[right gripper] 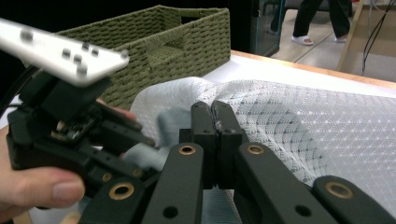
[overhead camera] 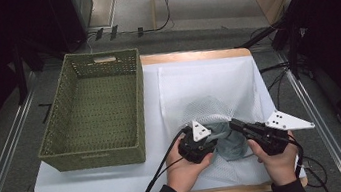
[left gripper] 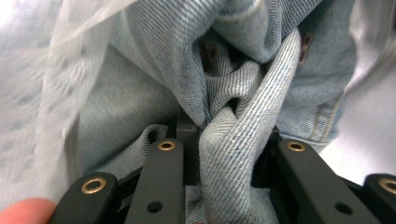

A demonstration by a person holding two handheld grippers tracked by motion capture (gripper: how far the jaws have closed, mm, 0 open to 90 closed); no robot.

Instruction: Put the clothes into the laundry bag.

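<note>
1. Denim garment: pale blue, crumpled, lying at the near edge of the table between the two grippers, partly inside a white mesh bag. In the left gripper view a twisted fold of the denim runs up between the black jaws.
2. White mesh bag: spread over the white cloth just beyond the denim; in the right gripper view its netting lies directly ahead of the jaws.
3. Left gripper: held at the denim's left side, touching it; jaws clamped on the denim fold.
4. Right gripper: held at the denim's right side, pointing left toward the other gripper; jaws pressed together, a thin edge of mesh pinched between the tips.
5. White cloth: covers the wooden table.
6. Green woven basket: stands at the table's left, well apart from the denim, overhanging the left edge.
</note>
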